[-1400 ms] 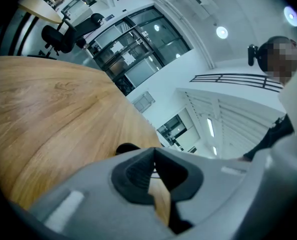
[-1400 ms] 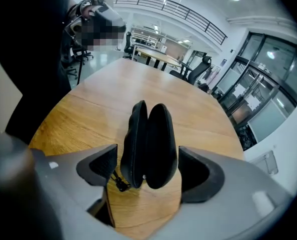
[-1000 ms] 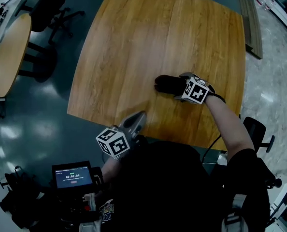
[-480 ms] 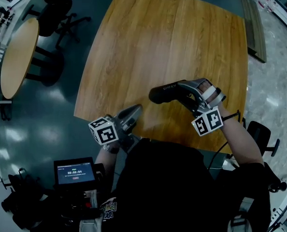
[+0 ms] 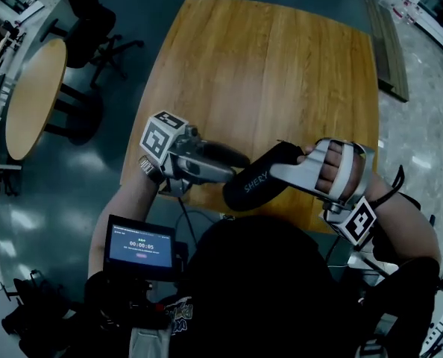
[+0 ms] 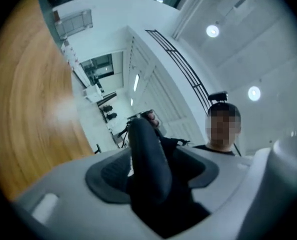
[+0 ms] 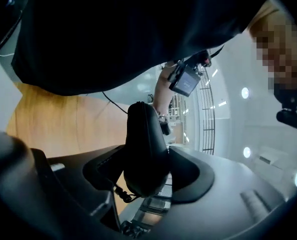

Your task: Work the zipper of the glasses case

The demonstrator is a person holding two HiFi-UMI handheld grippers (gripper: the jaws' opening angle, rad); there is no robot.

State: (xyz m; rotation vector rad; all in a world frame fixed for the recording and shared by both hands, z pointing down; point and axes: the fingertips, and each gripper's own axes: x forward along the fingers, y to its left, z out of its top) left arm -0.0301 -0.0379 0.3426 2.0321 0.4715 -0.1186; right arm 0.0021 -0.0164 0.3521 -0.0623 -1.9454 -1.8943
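Your glasses case [image 5: 253,186] is a black, elongated shell with rounded ends and pale lettering along its side. It is off the table [image 5: 281,66], in the air over the near edge, with its long axis running from near-left to far-right. Its far-right end is clamped in your right gripper [image 5: 280,168], whose jaws have just been closing on it. Its near-left end stands between the jaws of your left gripper [image 5: 238,167], which have just been opening and do not press on it. The two halves look closed together, and a thin seam line runs over one rounded end.
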